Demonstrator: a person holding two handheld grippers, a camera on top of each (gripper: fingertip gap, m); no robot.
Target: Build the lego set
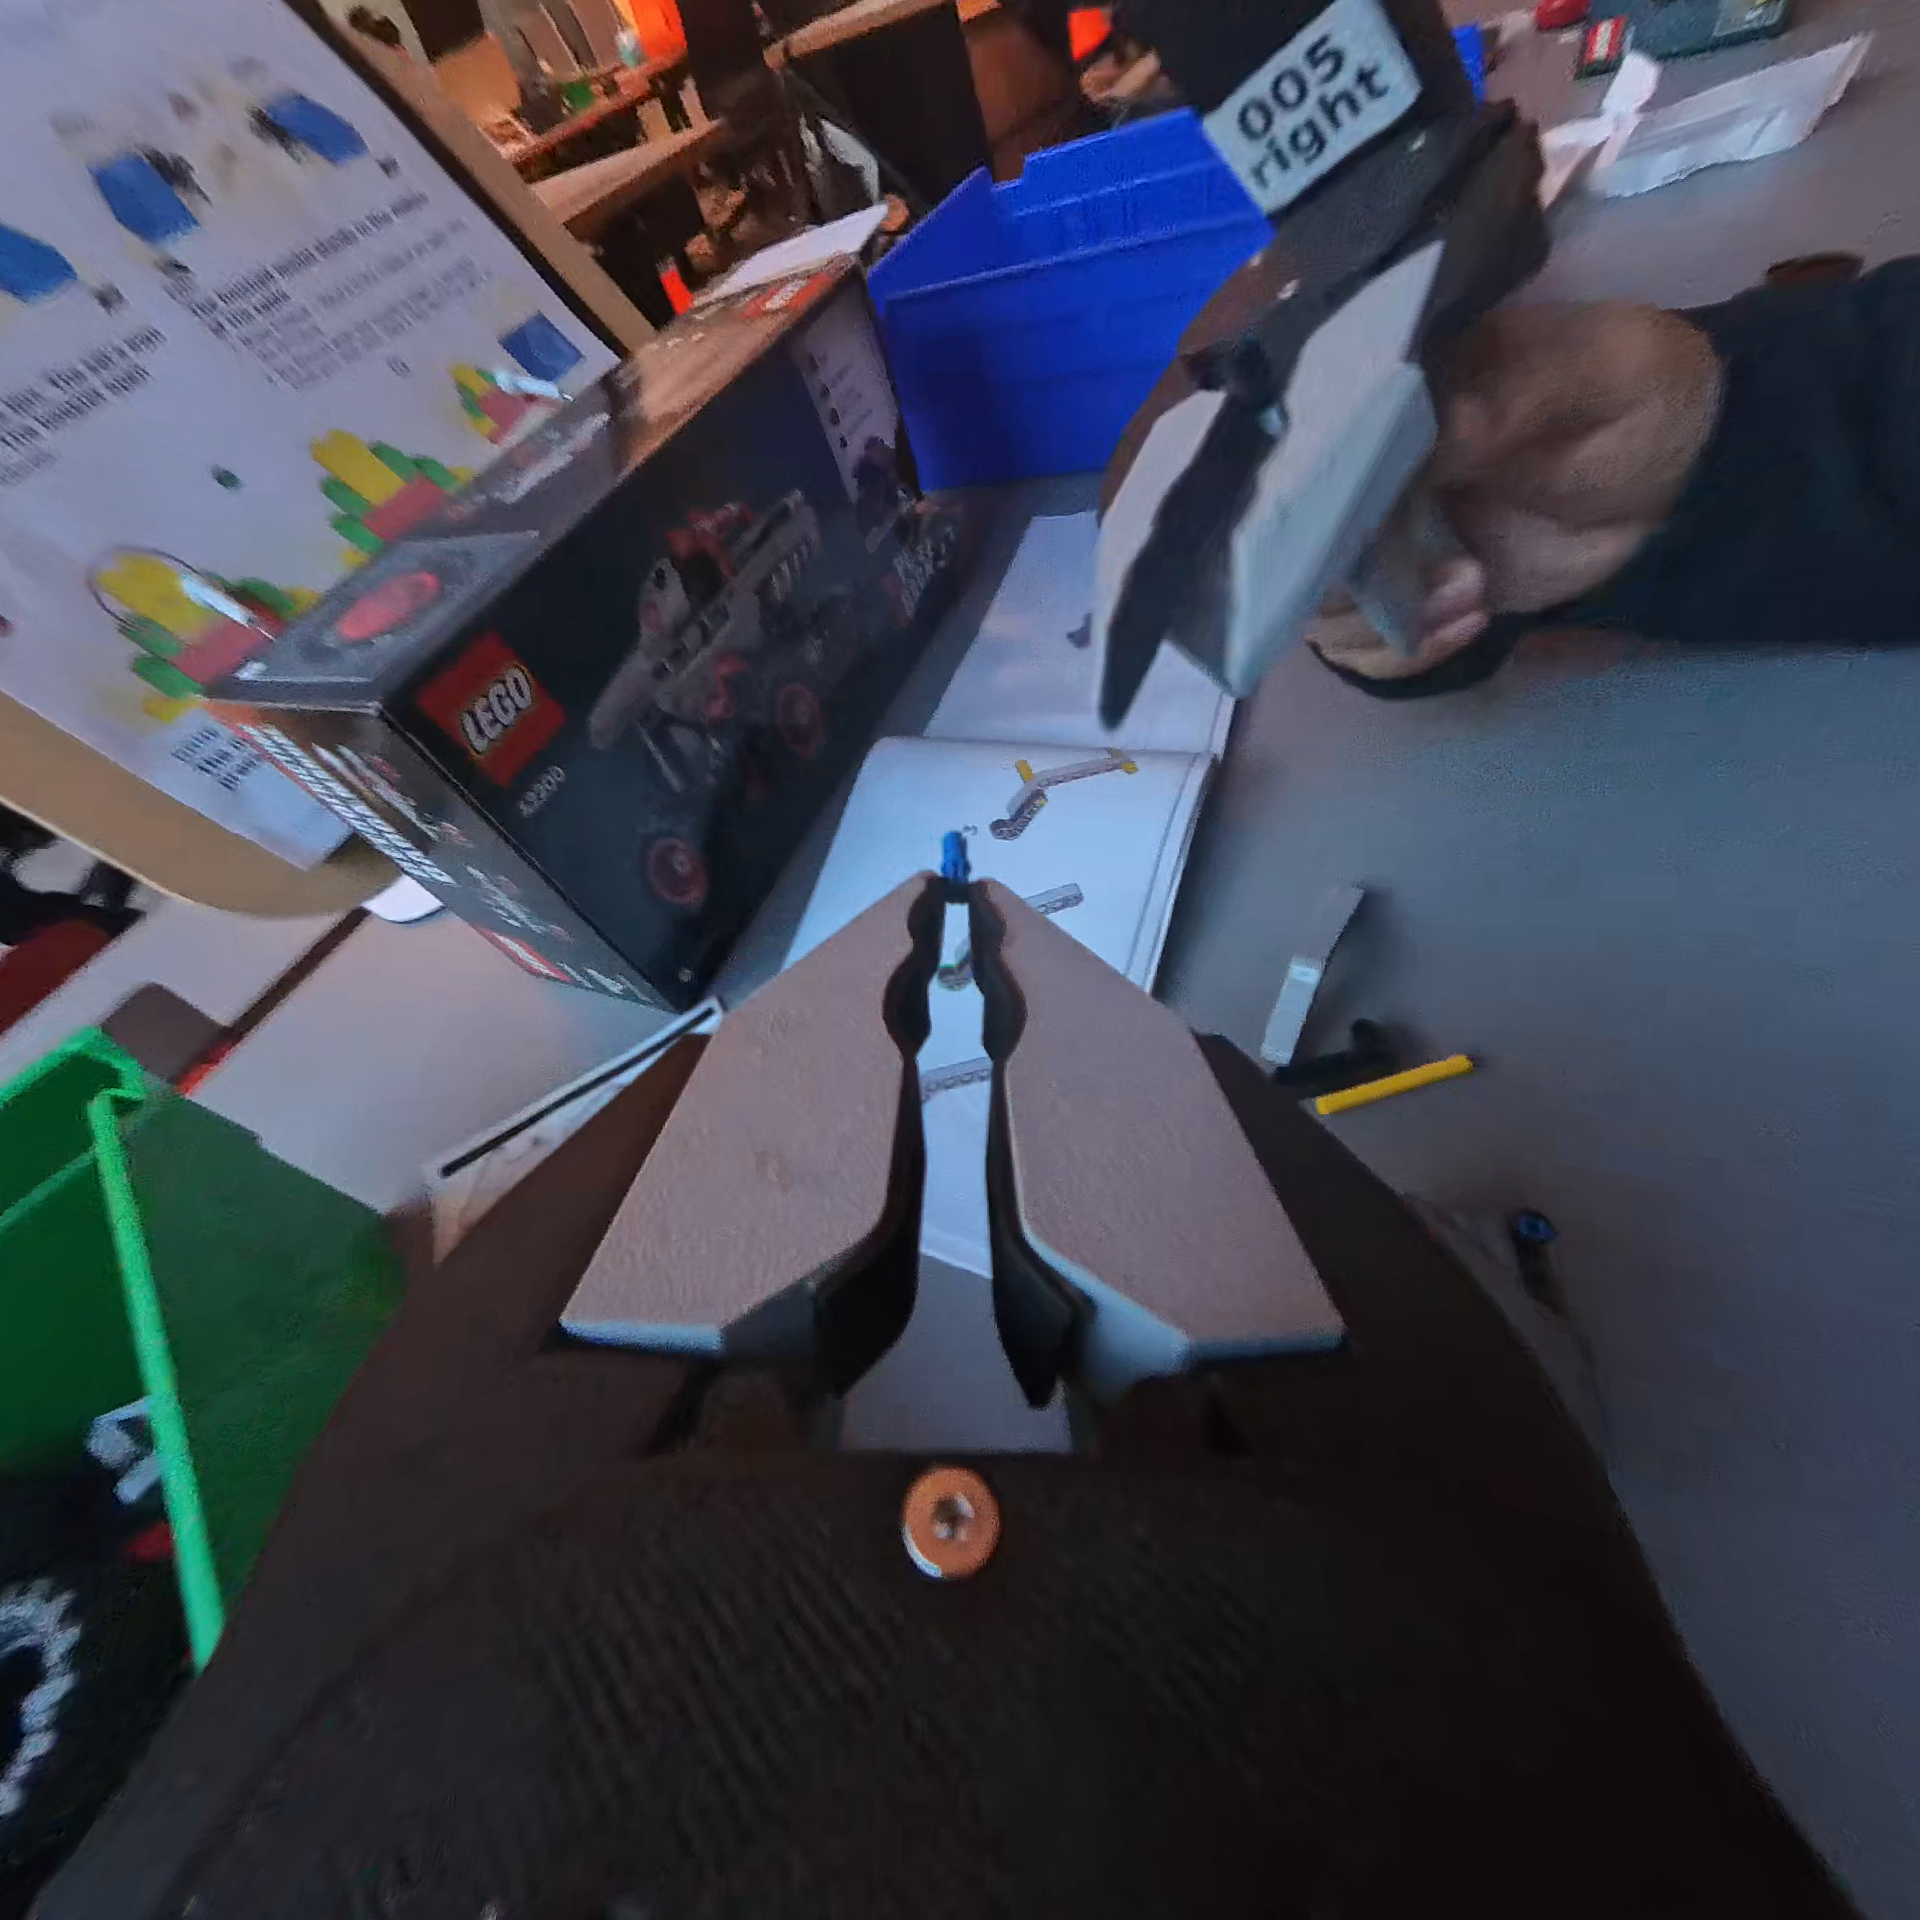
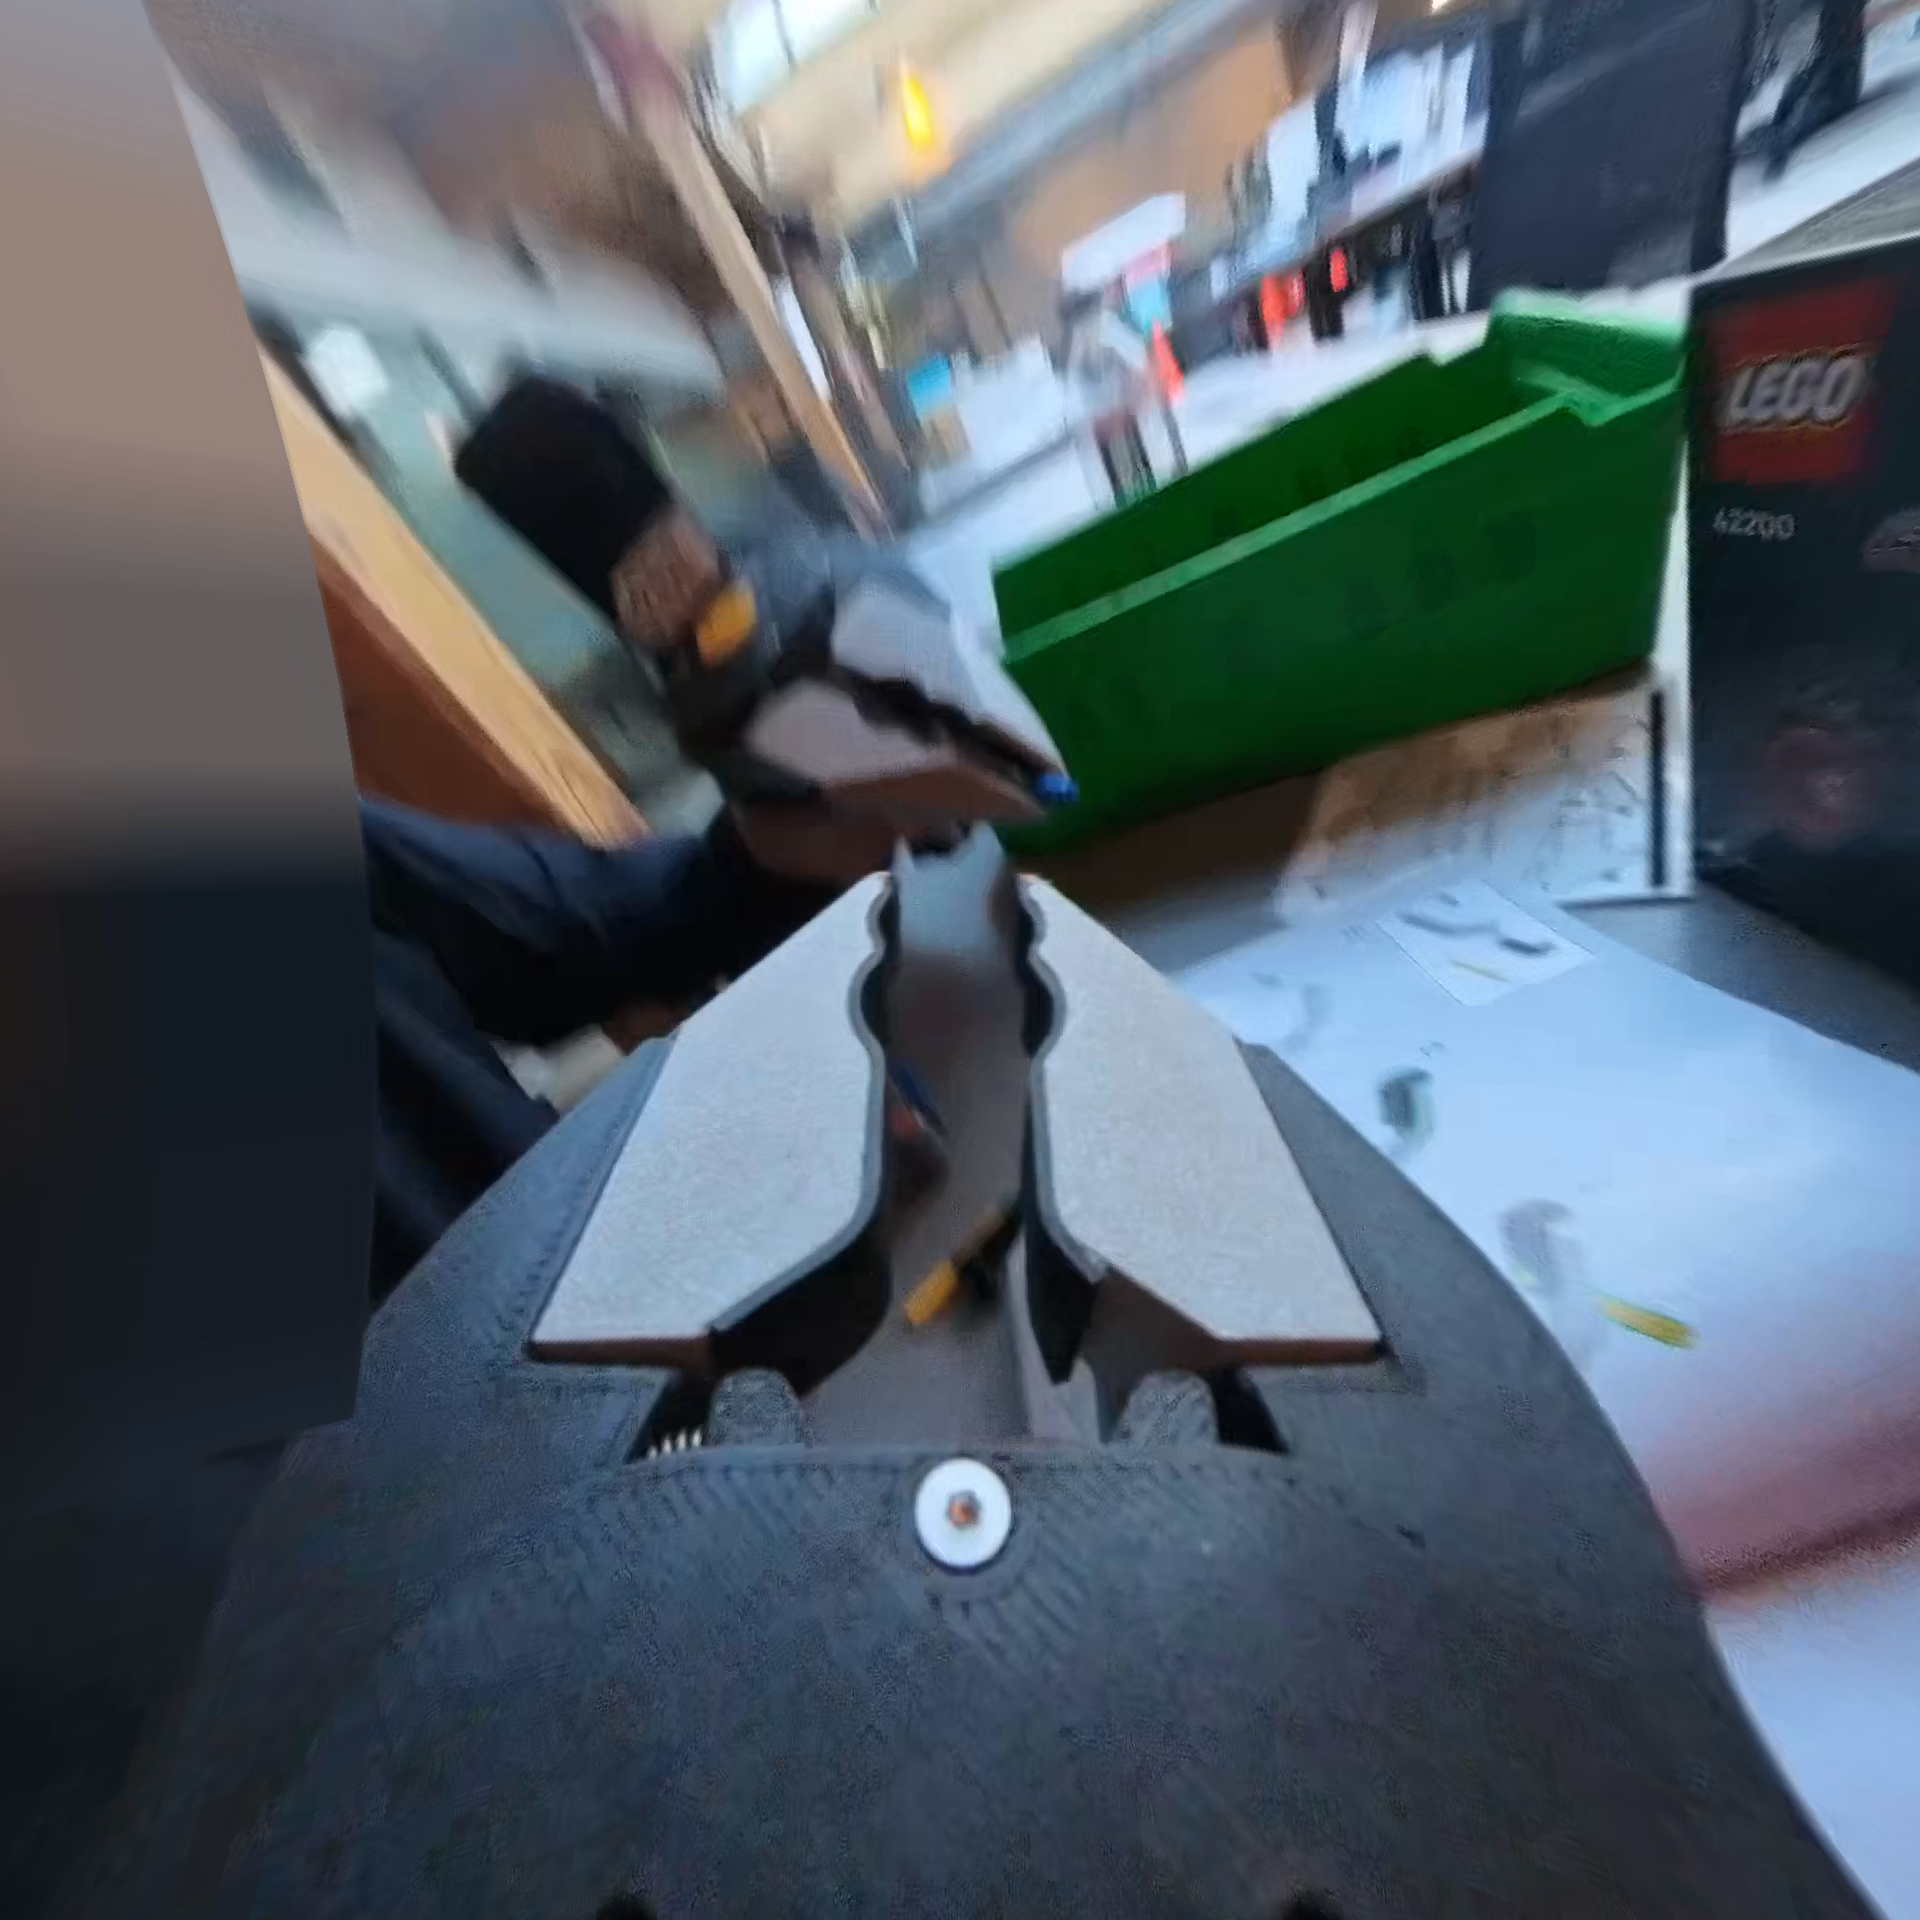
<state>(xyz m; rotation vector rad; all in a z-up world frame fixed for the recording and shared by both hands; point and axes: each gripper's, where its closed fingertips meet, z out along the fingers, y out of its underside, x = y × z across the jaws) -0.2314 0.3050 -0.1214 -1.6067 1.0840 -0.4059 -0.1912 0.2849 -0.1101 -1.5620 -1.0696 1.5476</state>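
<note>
My left gripper (image 1: 956, 883) is shut on a small blue pin (image 1: 953, 854), which sticks out past the fingertips above the open instruction booklet (image 1: 1049, 821). The right wrist view shows this gripper (image 2: 1029, 792) with the blue pin (image 2: 1058, 790) at its tip, just beyond my right gripper. My right gripper (image 2: 956, 883) is open and empty, and the picture is blurred. It shows in the left wrist view (image 1: 1174, 696), held by a hand above the far page. A yellow axle (image 1: 1392, 1084) and a grey beam (image 1: 1314, 966) lie on the table to the right.
The black set box (image 1: 623, 665) stands left of the booklet, also at the right edge of the right wrist view (image 2: 1808, 582). A green bin (image 1: 125, 1247) is at near left, a blue bin (image 1: 1060, 312) behind. A small dark pin (image 1: 1530, 1229) lies at right. Spacing between my two grippers at the tips: around 5 cm. Left tips and right tips are each some 12 cm from the yellow axle (image 1: 1392, 1084). It is also in sight in the right wrist view (image 2: 960, 1260).
</note>
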